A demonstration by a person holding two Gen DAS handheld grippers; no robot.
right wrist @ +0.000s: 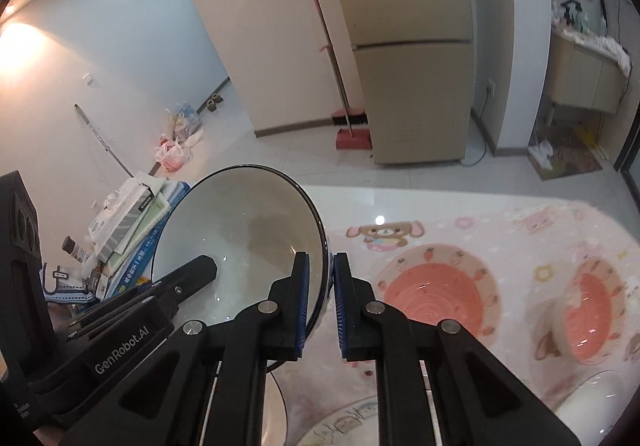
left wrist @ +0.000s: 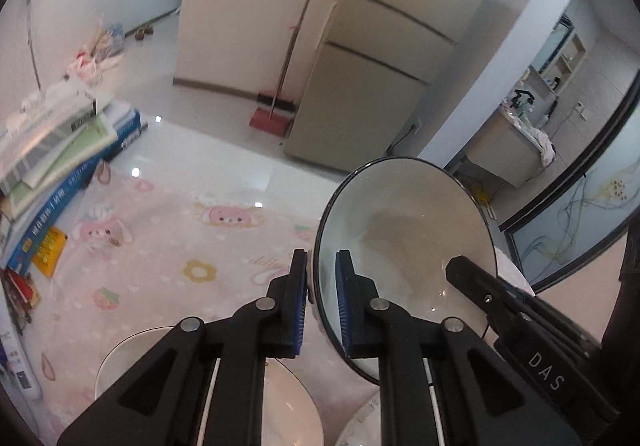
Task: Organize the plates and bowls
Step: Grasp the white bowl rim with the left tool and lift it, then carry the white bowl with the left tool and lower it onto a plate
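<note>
A white bowl with a thin dark rim (left wrist: pixel 404 242) (right wrist: pixel 240 230) hangs tilted above the pink printed tablecloth (left wrist: pixel 168 246), and both grippers hold it. My left gripper (left wrist: pixel 322 258) is shut on its left rim, one blue pad inside the bowl and one outside. My right gripper (right wrist: pixel 321 258) is shut on the opposite rim in the same way. Each wrist view shows one black finger of the other gripper (left wrist: pixel 476 282) (right wrist: pixel 188 278) reaching into the bowl. A white plate (left wrist: pixel 132 350) lies on the cloth below the left gripper.
Two pink strawberry-pattern bowls (right wrist: pixel 436 286) (right wrist: pixel 588 318) sit on the cloth to the right. A white dish (right wrist: pixel 600 406) and a patterned plate (right wrist: pixel 340 426) lie nearer. A stack of books and boxes (left wrist: pixel 68 150) fills the table's left end. Beyond stand a fridge (right wrist: pixel 416 86) and a broom (right wrist: pixel 348 126).
</note>
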